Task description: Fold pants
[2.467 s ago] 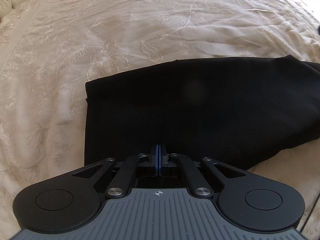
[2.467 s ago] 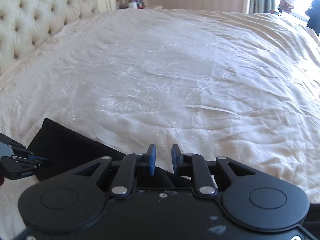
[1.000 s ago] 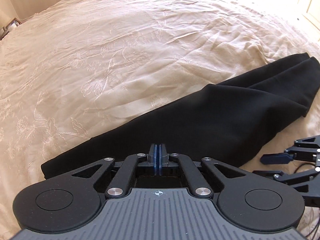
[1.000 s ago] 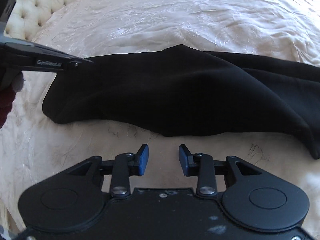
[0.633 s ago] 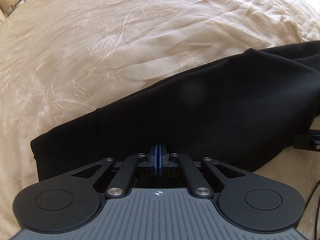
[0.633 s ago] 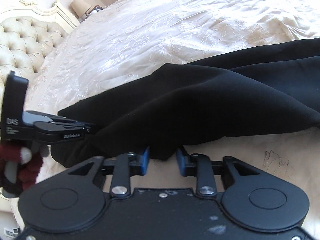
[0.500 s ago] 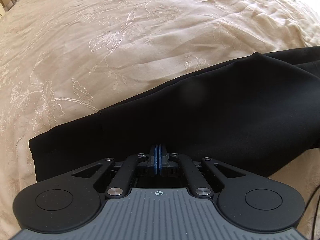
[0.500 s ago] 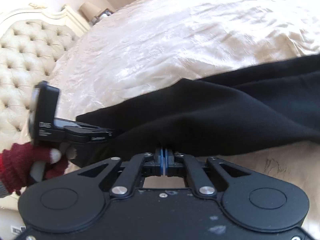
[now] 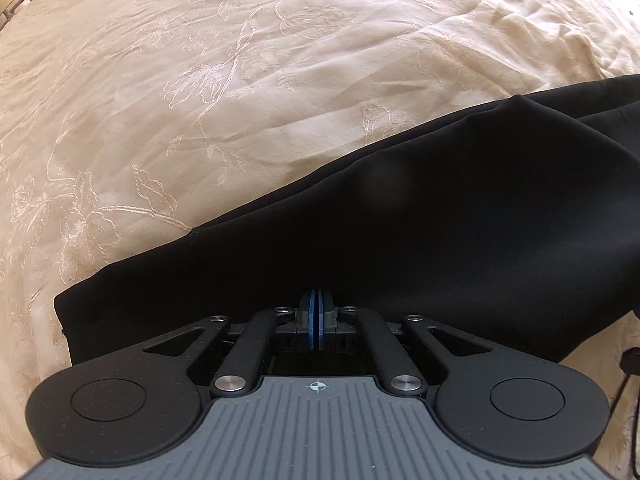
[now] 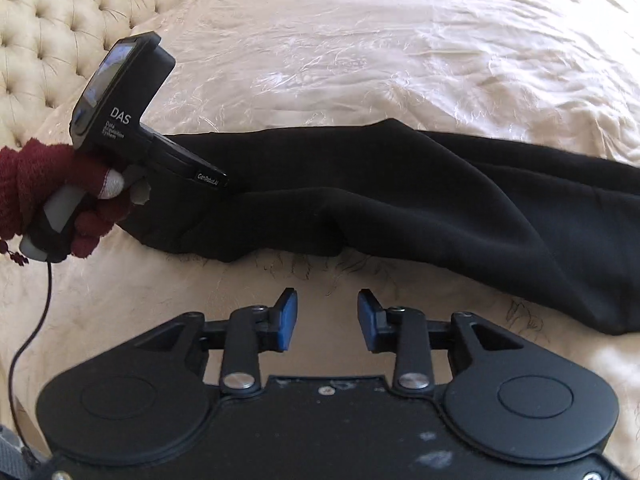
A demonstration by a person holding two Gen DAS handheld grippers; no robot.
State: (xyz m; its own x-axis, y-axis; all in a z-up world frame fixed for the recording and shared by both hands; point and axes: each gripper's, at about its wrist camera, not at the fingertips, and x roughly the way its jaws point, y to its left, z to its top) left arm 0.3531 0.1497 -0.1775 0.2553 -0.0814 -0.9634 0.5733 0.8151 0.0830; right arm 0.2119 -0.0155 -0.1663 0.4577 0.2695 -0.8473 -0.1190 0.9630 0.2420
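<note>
Black pants [image 10: 400, 196] lie folded lengthwise across a cream bedspread [image 10: 360, 48]. In the left wrist view the pants [image 9: 440, 216] fill the middle and right, and my left gripper [image 9: 319, 300] is shut on their near edge, blue pads pressed together. In the right wrist view my right gripper [image 10: 327, 308] is open and empty, a short way in front of the pants' near edge, over bare bedspread. The left gripper's body [image 10: 132, 120] shows there at the left, held by a red-gloved hand [image 10: 48, 196], its tip at the pants' left end.
The embroidered cream bedspread [image 9: 240, 80] stretches wide beyond the pants. A tufted headboard [image 10: 60, 12] stands at the far left. A thin black cable [image 10: 36, 320] hangs from the left gripper's handle over the bed.
My right gripper was shut at the pants' near edge half a second ago; it has opened and drawn back from the cloth. The left gripper stays shut on the pants.
</note>
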